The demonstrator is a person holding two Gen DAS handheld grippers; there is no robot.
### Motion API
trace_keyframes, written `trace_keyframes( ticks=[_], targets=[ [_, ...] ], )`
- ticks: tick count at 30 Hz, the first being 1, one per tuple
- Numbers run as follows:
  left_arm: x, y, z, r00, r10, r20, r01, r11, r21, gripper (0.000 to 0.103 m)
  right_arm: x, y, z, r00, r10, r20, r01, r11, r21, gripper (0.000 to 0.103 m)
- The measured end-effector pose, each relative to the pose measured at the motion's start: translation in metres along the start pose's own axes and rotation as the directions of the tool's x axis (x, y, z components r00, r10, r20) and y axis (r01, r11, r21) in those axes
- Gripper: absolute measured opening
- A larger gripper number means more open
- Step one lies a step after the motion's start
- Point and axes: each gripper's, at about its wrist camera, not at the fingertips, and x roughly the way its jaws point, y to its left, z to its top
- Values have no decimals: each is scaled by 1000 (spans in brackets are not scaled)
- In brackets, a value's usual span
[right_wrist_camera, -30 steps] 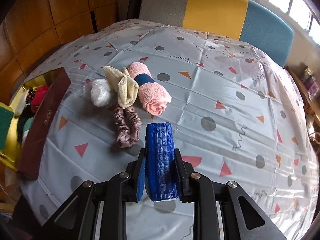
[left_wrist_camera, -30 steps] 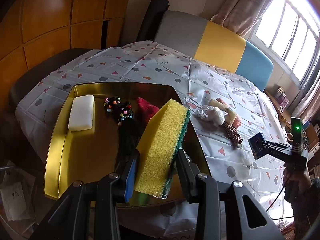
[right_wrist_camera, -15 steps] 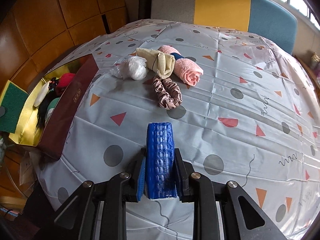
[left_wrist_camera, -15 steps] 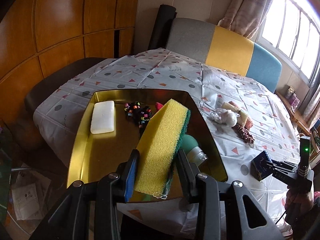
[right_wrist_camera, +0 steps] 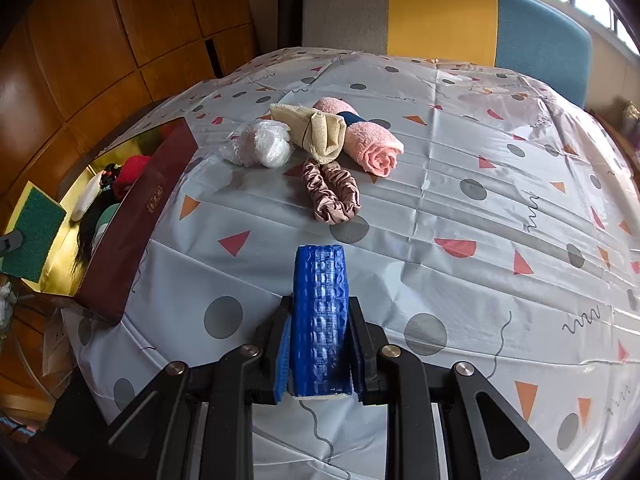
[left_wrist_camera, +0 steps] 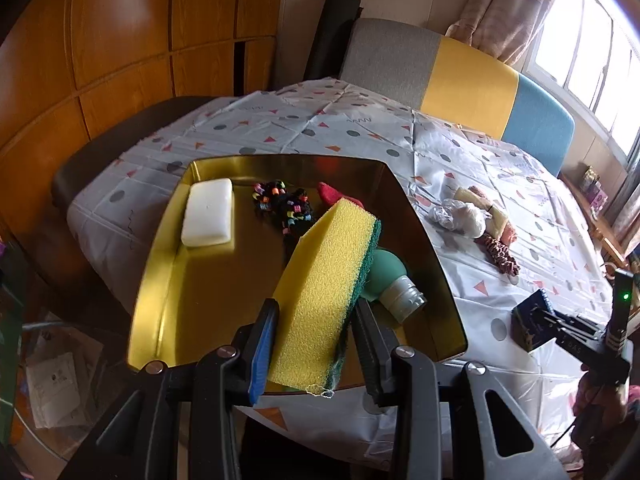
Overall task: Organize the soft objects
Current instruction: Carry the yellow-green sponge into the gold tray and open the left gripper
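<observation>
A yellow sponge with a green scouring layer is clamped between the jaws of the left gripper, tilted, and is held above the near part of the gold tray. Inside the tray, a white bar is seen at the far left corner. A cluster of black hair ties with coloured beads lies to the right of the bar, and a red soft item lies just beyond the sponge. A green bulb-shaped item with a clear neck lies at the tray's right side, partly hidden by the sponge.

A blue textured block is gripped edge-on between the narrowly set jaws of the right gripper. It is held over the patterned tablecloth on the desk, to the right of the tray. Whether the block touches the cloth cannot be told.

Beyond the block and to the right of the tray, a pink-brown scrunchie lies on the cloth. A rolled pink towel, a folded beige cloth and a crumpled clear plastic bag are grouped just behind the scrunchie, the towel and the beige cloth touching.

A grey, yellow and blue seat back stands at the far edge of the desk, well apart from the tray.
</observation>
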Motion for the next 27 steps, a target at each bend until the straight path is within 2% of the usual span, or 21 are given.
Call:
trace_keyframes(
  ticks=[5, 12, 16, 20, 22, 24, 27],
  targets=[
    [14, 18, 14, 997, -58, -45, 53, 994, -95, 37, 0, -2, 1, 1000, 5, -7, -5, 1000, 8, 24],
    [46, 19, 43, 995, -69, -72, 58, 989, -138, 37, 1, 7, 2, 1000, -7, -11, 7, 999, -33, 25],
    [68, 19, 56, 990, -103, -94, 82, 976, -201, 37, 2, 12, 1, 1000, -23, -11, 22, 998, -57, 25],
    [86, 16, 70, 991, -106, -79, 83, 963, -256, 38, 2, 14, 1, 999, -31, -9, 30, 997, -74, 25],
    [96, 15, 77, 995, -85, -60, 66, 960, -273, 38, 2, 14, 1, 1000, -30, -7, 30, 997, -76, 25],
    [109, 11, 82, 993, -80, -83, 54, 961, -270, 38, 2, 17, 1, 1000, -29, -5, 29, 996, -83, 25],
    [123, 4, 85, 991, -54, -120, 24, 970, -241, 45, 2, 20, 0, 1000, -24, -4, 24, 995, -97, 25]
  ],
)
